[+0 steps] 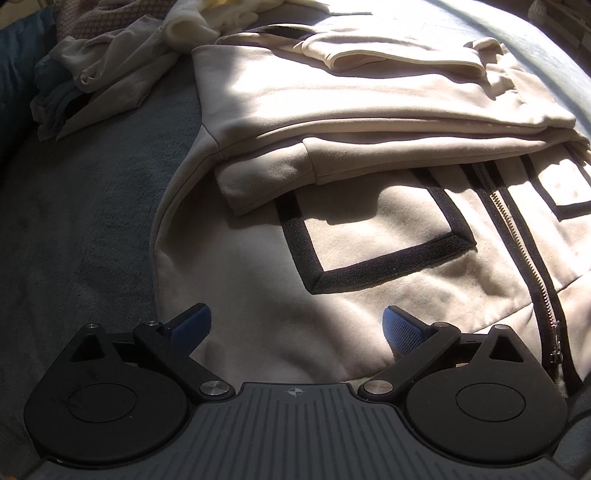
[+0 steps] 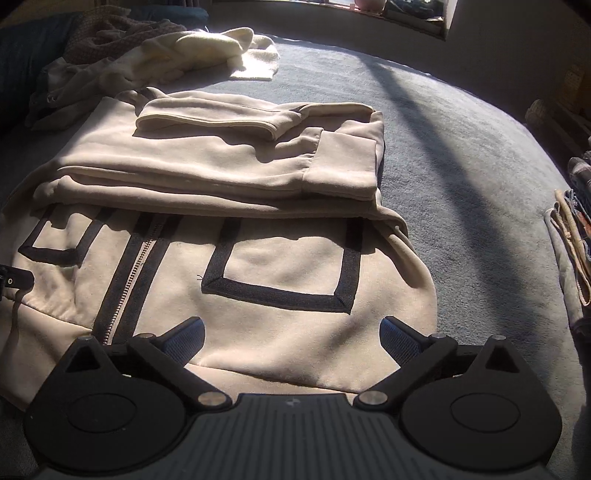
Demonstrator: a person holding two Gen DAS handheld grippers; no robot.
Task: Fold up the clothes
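Note:
A beige zip jacket with black-trimmed pockets lies flat on a grey-blue blanket. Its sleeves are folded across the upper body. It also shows in the right wrist view, with the zipper at the left. My left gripper is open and empty, just above the jacket's bottom hem at its left side. My right gripper is open and empty, above the hem at the jacket's right side, below the right pocket.
Crumpled light clothes and a cream fleece garment lie in a pile at the far left of the blanket. A stack of folded clothes sits at the right edge. A window sill runs along the back.

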